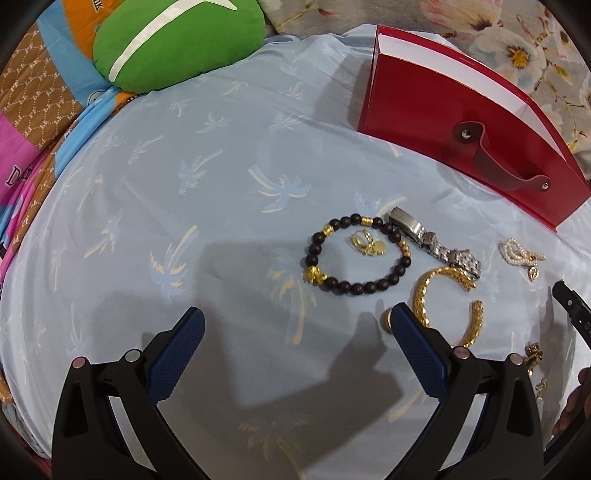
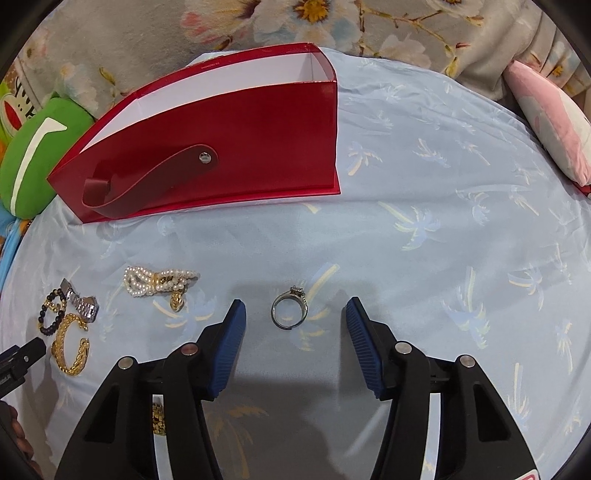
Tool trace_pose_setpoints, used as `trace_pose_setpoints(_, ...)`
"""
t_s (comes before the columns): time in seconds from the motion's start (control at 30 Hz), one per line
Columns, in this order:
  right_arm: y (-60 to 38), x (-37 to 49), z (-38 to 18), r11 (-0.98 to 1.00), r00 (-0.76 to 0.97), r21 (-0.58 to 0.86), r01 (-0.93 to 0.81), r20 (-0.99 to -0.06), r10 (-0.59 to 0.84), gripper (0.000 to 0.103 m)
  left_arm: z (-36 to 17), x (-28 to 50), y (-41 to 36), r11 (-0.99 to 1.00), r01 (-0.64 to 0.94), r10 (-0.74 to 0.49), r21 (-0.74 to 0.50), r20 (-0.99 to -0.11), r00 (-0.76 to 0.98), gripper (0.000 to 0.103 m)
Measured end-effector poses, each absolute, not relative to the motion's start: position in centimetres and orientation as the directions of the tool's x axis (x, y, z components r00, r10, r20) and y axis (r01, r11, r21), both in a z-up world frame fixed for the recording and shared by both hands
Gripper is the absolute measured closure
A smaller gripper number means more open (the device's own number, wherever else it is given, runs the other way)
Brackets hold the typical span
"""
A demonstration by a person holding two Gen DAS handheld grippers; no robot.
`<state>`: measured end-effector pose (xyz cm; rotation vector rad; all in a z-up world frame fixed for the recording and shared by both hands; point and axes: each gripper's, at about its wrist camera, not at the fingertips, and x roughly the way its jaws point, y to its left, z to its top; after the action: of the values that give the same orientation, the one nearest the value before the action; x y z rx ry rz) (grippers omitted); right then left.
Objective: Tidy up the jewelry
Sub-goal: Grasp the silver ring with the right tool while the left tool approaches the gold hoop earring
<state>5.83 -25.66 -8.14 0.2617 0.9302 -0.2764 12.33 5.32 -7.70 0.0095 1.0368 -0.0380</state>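
Observation:
A red open box (image 1: 454,136) stands on the pale blue cloth; it also shows in the right wrist view (image 2: 221,162). In the left wrist view lie a black bead bracelet (image 1: 356,254), gold earrings (image 1: 367,245) inside it, a silver watch (image 1: 434,243), a gold bangle (image 1: 447,306), a pearl bracelet (image 1: 521,254) and a small gold piece (image 1: 533,356). My left gripper (image 1: 297,319) is open and empty, its right finger beside the bangle. My right gripper (image 2: 293,310) is open, with a silver ring (image 2: 290,308) on the cloth between its fingertips. The pearl bracelet (image 2: 160,282) lies to its left.
A green cushion (image 1: 173,40) lies at the far left and a pink cushion (image 2: 554,118) at the far right. Floral fabric (image 2: 332,22) lies behind the box. The right gripper's tip (image 1: 574,314) shows at the right edge of the left wrist view.

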Motion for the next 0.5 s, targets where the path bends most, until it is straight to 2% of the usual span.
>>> trace_pose_setpoints(0.5, -25.8, 5.6, -8.3, 0.932, 0.566, 0.095, 0.349, -0.815, -0.128, 0.048, -8.6, 14.2, 4.3, 0.998, 0.064, -0.043, -0.012, -0.861, 0.506, 0.005)
